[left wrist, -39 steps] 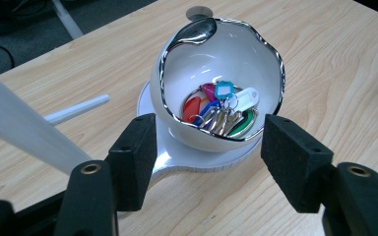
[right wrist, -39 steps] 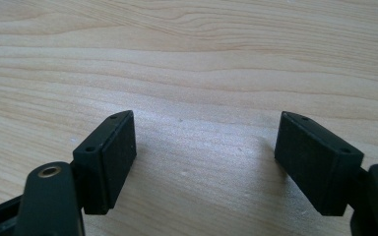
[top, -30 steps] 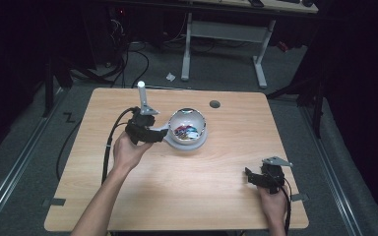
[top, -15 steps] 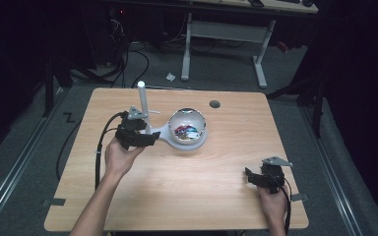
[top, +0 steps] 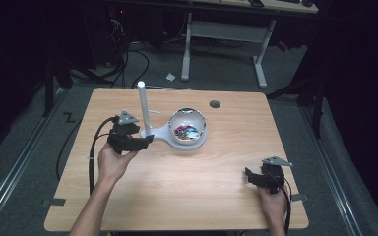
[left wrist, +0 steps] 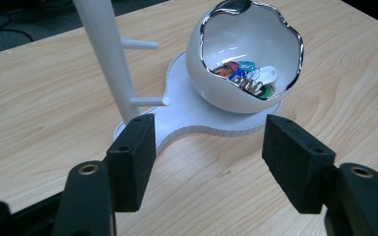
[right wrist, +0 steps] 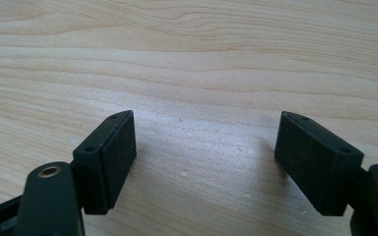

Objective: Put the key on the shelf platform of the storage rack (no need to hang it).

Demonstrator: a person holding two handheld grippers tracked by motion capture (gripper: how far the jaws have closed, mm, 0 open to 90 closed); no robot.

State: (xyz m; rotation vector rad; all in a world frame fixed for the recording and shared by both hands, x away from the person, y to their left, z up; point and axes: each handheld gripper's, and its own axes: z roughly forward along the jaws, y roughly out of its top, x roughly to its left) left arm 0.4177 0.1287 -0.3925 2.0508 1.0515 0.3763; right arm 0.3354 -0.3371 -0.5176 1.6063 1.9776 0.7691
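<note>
The left gripper [left wrist: 204, 162], jaws spread and empty, faces a white egg-shaped ceramic bowl [left wrist: 246, 59] of coloured key tags [left wrist: 248, 78] on a white pegged stand [left wrist: 187, 115] mid-table. Likely next: reaching in. The right gripper [right wrist: 206, 162] rests spread on the wooden table [top: 216, 196].

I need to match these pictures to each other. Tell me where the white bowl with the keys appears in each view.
High view: the white bowl sits at table centre, slightly toward the far edge, right of the white post.
Left gripper view: the bowl is upper right, beyond the open jaws of the left hand-held gripper.
Right gripper view: not in it; bare wooden table.
Shared landmark: the white base plate under bowl and post.
</note>
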